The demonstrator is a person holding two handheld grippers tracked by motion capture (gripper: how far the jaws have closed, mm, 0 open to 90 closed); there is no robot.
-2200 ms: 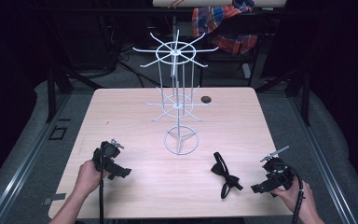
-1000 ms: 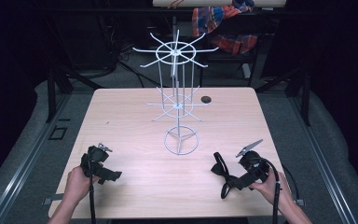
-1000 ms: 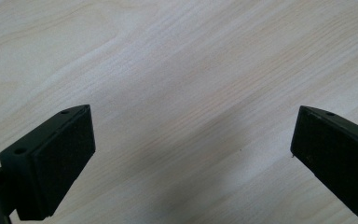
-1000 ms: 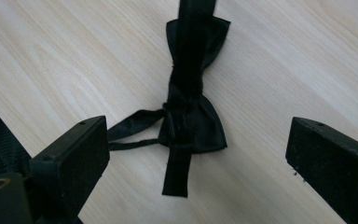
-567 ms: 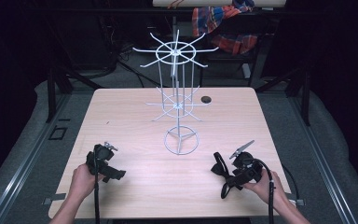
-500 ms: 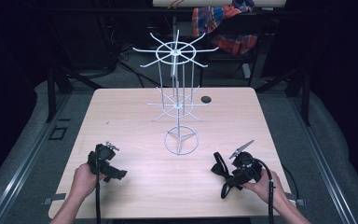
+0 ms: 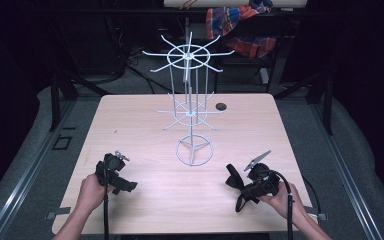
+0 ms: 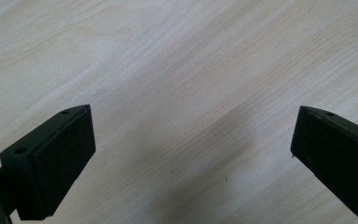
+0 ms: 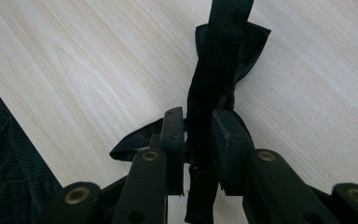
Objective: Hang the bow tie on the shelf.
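We note right claw (image 9: 198, 140) clamped on black strap (image 9: 214, 79) near wire rack (image 7: 192, 107); left claw (image 8: 191, 154) agape over tabletop (image 8: 177, 60).

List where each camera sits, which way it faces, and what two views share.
High view: above the near edge, facing forward and down on the table, wire rack, both forearms and grippers.
Left gripper view: rides the left gripper, jaws apart over bare wood.
Right gripper view: rides the right gripper, jaws pinching the black bow tie.
Shared: the bow tie, high and right views.
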